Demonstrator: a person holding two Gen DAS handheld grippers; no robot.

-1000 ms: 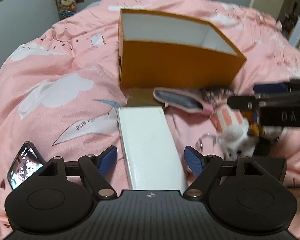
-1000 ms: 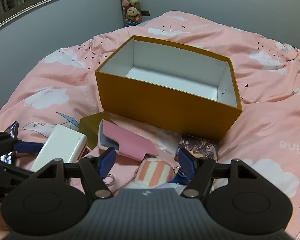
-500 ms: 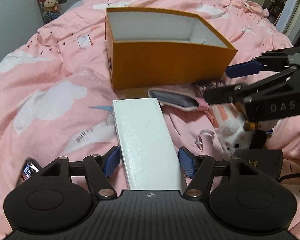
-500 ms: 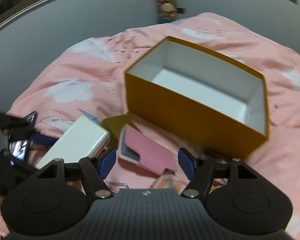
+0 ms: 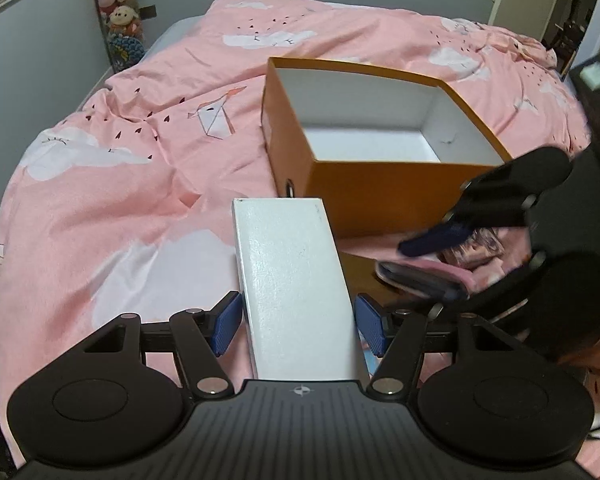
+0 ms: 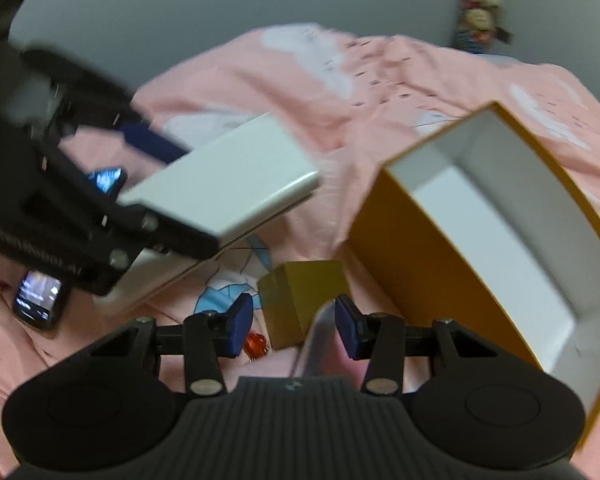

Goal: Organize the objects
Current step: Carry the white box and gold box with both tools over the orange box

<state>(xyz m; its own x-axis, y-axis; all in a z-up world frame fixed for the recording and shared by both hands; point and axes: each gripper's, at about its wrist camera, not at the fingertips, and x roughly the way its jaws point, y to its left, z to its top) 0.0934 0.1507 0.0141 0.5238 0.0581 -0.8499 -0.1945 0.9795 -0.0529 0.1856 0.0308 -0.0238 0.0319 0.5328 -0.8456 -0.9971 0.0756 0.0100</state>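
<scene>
While the left gripper squeezes the long white box between its blue pads and holds it up off the pink bedcover, the right gripper grips a pink case. The open orange box sits just ahead, its white inside smooth and bare. A small gold box is near.

Left wrist view: low over the pink cloud-print bed, facing forward at the open orange cardboard box, near.
Right wrist view: closer, tilted, blurred, box at right.
Shared: box, long white rectangular box.
</scene>
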